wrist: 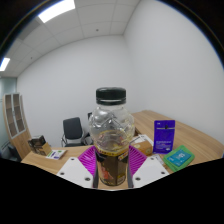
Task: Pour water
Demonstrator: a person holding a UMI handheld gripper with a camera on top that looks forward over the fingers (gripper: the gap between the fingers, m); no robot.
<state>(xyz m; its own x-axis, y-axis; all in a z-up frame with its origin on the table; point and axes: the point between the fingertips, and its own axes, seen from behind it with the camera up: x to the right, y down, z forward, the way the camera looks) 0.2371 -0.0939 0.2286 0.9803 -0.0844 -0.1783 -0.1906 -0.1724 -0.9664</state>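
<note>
While the jar (pixel 111 135) is filling the middle of the view, it is sitting between the two fingers, whose purple pads (pixel 88 159) are pressing against its lower sides, so the gripper (pixel 112 163) is clenching it. The jar is clear, with a dark lid (pixel 111 96) on top and a label low down that is too blurred to read; whether it is holding water is hard to tell. Its base is being cut off from sight below the fingers. Beyond it a wooden table (pixel 150 122) is stretching away, carrying a purple box (pixel 165 133) and a green packet (pixel 180 157) to the right. An office chair (pixel 73 130) is standing farther back, near a shelf (pixel 14 122) against the wall.
</note>
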